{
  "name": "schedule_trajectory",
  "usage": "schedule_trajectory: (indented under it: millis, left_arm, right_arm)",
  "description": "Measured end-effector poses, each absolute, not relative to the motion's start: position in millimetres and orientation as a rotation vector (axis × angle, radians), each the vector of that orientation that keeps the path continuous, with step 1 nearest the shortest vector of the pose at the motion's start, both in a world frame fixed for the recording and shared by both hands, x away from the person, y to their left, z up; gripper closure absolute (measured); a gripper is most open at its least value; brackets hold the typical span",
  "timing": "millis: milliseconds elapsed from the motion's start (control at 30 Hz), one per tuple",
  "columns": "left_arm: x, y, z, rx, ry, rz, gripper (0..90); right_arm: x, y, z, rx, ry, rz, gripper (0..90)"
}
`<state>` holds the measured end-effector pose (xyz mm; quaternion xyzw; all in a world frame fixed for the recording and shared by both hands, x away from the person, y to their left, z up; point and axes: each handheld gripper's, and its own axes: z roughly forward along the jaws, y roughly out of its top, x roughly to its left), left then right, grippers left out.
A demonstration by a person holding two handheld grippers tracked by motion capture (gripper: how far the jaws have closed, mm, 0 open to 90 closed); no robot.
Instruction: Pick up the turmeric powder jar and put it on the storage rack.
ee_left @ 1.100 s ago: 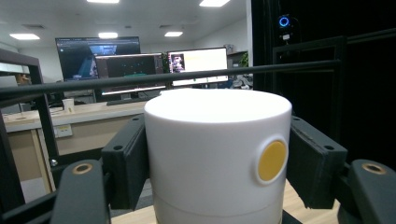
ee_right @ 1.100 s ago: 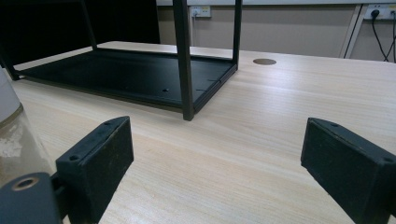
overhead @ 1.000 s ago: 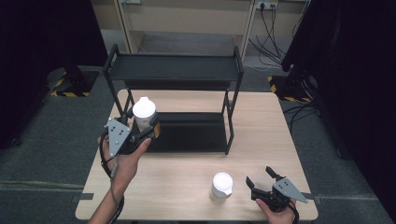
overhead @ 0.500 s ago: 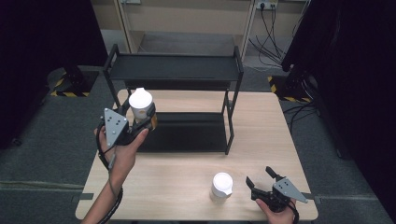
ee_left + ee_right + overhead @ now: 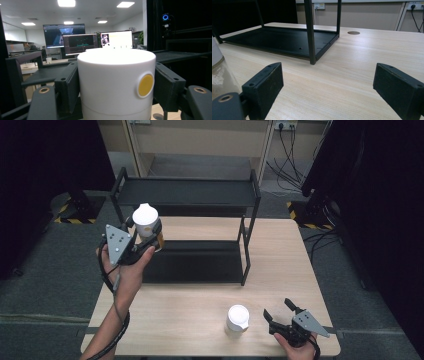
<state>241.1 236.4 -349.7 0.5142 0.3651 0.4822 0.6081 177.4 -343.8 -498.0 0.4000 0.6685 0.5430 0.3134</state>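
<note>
Lifted higher since earlier: left hand-held gripper [image 5: 145,237] clamps white jar [image 5: 146,220] near tabletop [image 5: 190,315] left edge; right hand-held gripper [image 5: 280,317] open. Jar could clip rack [image 5: 190,195] shelf.

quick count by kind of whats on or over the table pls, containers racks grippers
white-lidded containers: 2 (one held in the left gripper, one on the table)
black two-tier rack: 1
grippers: 2 (left gripper, right gripper)
total: 5
</note>
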Motion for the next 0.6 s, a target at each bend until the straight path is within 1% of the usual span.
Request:
schedule_trajectory:
  millis: [600]
  left_arm:
    - [251.4,234.6,-325.1,1.168,0.845,1.158,30.6]
  right_arm:
    - [178.3,-344.7,-497.7,1.063,1.765,1.438,9.7]
